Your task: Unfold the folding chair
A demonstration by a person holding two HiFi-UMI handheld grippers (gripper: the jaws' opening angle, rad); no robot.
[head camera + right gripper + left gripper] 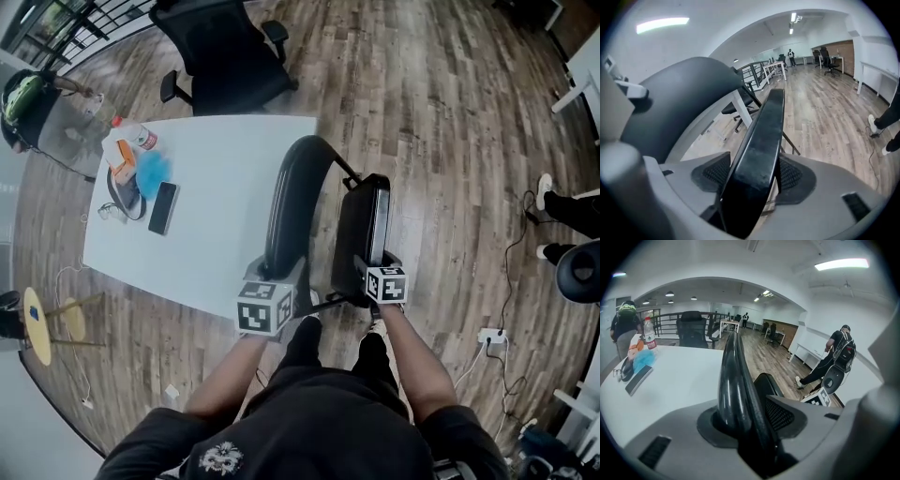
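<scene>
Centre of the head view, just right of the white worktop (225,220), stands the folding chair (342,234) on the wood floor, with floor showing between its two halves. We judge it part-way open.

We have the left gripper (292,279) on the curved backrest (289,202); its fingers (787,413) are narrowed onto the black edge. The right gripper (373,267) holds the seat (364,230), whose rim runs between its fingers (712,176) with the pads against it.

Both grips sit on thin, glossy edges, so we think either panel could slide out as the halves swing apart. The chair would then drop or snap shut. The backrest stands close to the worktop's edge at centre left, and a wide swing could knock it. The chair's feet may skid on the smooth boards if we push unevenly. Our own shoes sit just below the chair, near the hinge.

We count one folding chair, two grippers, one worktop, one bottle (136,136) and one dark phone (162,207) on it, and one office chair (225,52) at upper left.
</scene>
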